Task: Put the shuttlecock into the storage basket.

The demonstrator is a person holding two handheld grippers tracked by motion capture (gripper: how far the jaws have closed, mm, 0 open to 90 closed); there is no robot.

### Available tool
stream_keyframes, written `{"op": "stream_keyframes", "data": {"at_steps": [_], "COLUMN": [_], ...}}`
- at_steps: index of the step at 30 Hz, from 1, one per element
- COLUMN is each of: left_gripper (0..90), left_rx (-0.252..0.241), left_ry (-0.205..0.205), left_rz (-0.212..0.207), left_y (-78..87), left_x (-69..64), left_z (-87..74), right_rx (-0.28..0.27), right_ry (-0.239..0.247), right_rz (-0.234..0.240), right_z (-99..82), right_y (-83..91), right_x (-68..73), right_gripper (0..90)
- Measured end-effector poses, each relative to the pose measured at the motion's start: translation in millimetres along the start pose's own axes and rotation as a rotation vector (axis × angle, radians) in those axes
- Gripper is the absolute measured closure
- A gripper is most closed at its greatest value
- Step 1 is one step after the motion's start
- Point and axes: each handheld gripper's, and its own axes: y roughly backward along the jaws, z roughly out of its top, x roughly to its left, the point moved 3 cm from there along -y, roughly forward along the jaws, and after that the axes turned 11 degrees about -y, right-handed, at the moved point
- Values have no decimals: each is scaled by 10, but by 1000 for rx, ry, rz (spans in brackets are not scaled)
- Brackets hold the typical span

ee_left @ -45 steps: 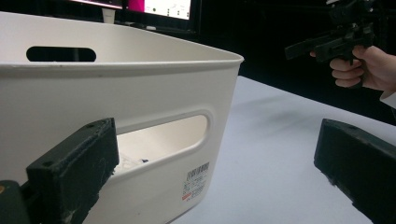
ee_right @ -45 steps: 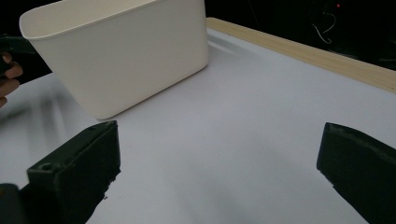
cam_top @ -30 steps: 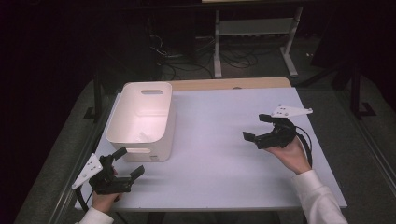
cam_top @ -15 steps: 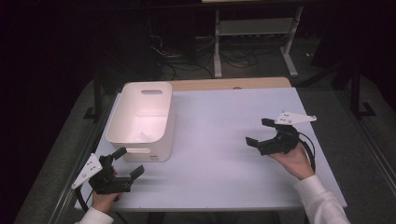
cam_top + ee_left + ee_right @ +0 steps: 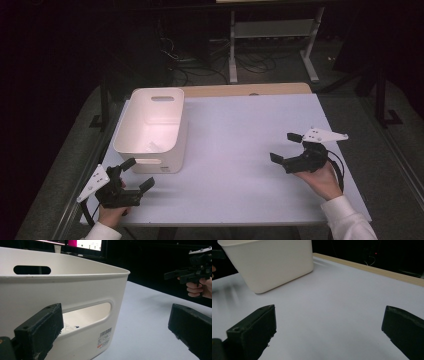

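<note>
A white plastic bin point(image 5: 150, 131) with cut-out handles is seen standing upright on the white surface point(image 5: 235, 150), close to the surface's left edge and reaching from about its middle toward the far left corner. Through the handle slot in the bin's near wall, in the left gripper view, something pale and crumpled with a small dark mark can be made out at the bottom point(image 5: 68, 328); what it is cannot be told. A barcode label point(image 5: 105, 336) is stuck low on that wall.

The left claw point(image 5: 136, 175) is held at the near left corner of the surface, just in front of the bin's near wall and not touching it. Its jaws are spread wide and nothing is gripped between them. In its own view, the left jaw overlaps the bin wall and the right jaw is set over bare surface.

The right claw point(image 5: 285, 148) is held near the right edge of the surface, well apart from the bin, pointed toward the bin's side. Its jaws are also spread wide, with bare surface between them. A wooden strip point(image 5: 247, 89) runs along the far edge.
</note>
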Motion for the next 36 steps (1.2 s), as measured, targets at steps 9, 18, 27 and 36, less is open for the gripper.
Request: {"op": "stream_keyframes", "data": {"at_steps": [9, 18, 27, 36], "left_gripper": [0, 0, 0, 0], "left_rx": [-1, -6, -10, -14], "left_ry": [0, -1, -1, 0], "left_rz": [6, 5, 1, -3], "left_y": [9, 11, 10, 8], "left_x": [0, -2, -4, -5], "left_z": [4, 3, 5, 8], "right_rx": [-16, -42, -56, -59], "right_ry": [-3, -11, -4, -5], "right_rz": [-13, -21, -41, -58], "right_z": [-115, -204, -329, -379], "right_y": [62, 129, 212, 243], "right_x": [-57, -93, -133, -157], "right_gripper": [0, 0, 0, 0]}}
